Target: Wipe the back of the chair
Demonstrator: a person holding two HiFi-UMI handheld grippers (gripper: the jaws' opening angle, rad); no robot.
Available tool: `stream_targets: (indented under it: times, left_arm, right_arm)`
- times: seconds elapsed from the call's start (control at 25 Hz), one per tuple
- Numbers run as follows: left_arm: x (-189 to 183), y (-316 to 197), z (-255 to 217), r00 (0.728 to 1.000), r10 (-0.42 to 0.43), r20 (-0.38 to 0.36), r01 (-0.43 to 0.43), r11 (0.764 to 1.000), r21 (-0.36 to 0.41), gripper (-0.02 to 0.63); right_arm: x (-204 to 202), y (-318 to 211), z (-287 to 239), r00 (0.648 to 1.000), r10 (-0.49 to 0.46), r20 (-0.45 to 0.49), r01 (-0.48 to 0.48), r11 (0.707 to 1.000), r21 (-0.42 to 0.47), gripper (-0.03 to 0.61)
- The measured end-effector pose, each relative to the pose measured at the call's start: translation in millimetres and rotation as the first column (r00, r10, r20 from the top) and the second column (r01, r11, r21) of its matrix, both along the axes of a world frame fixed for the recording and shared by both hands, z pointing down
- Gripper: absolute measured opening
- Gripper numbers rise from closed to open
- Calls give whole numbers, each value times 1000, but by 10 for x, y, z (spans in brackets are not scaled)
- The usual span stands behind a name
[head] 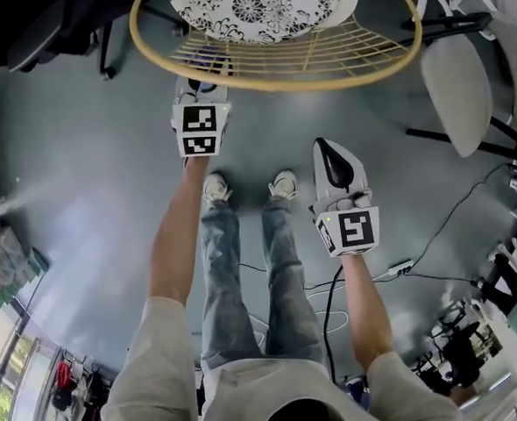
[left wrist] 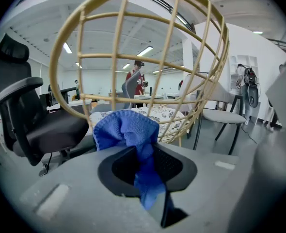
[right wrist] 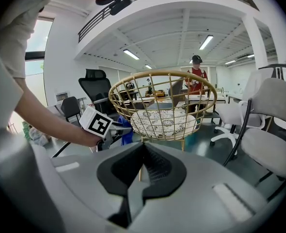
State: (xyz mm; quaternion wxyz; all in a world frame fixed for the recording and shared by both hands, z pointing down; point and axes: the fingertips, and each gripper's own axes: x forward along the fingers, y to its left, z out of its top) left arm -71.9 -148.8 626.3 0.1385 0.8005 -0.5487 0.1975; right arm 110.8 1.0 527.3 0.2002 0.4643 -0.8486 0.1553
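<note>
A grey-green floor [head: 92, 191] fills the head view, and at 12 o'clock on it stands the chair [head: 276, 84], a round basket of yellow wire with a cushion [head: 258, 3] in a black-and-white flower pattern. A black office chair [head: 66, 16] sits at 11 o'clock and a grey chair [head: 456, 86] on thin black legs at 2 o'clock. The person stands at the centre in jeans and pale shoes [head: 215, 187], and a black cable [head: 329, 323] trails across the floor at 5 o'clock. The left gripper [head: 201, 90] reaches up to the curved wire back at the chair's 6 o'clock side. In the left gripper view its jaws [left wrist: 142, 161] are clamped on a blue cloth [left wrist: 126, 127], which bunches up above them just in front of the lattice [left wrist: 118, 57]; whether the cloth presses on the wire cannot be told. The right gripper [head: 329, 156] hangs at 4 o'clock from the left one, well apart from the chair, and in its own view the jaws [right wrist: 143, 154] are closed together with nothing between them. Each gripper carries a cube [head: 199, 130] printed with black-and-white square markers, the only print that can be made out.
</note>
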Motion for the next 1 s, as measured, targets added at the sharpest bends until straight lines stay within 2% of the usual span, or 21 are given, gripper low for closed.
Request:
stream_targets:
  times: [0.12, 0.28, 0.4, 0.6, 1.0]
  left_arm:
    - [127, 9, 18, 1000, -14, -13, 14, 1000, -12, 78]
    - [449, 32, 0, 999, 38, -16, -39, 999, -11, 78]
    - [552, 36, 11, 999, -2, -46, 0, 1000, -27, 78]
    - [914, 50, -12, 996, 52, -67, -55, 998, -37, 78]
    - [877, 185, -46, 995, 42, -86, -48, 997, -62, 78]
  right_arm:
    - [80, 31, -6, 1000, 2, 0, -2, 1000, 2, 0]
    - [228, 42, -25, 1000, 20, 1, -20, 1000, 7, 0]
    - [326, 56, -40, 1000, 22, -1, -22, 1000, 11, 0]
    - [496, 73, -49, 999, 38, -8, -38, 999, 7, 0]
    - [497, 109, -133, 999, 34, -3, -34, 999, 20, 0]
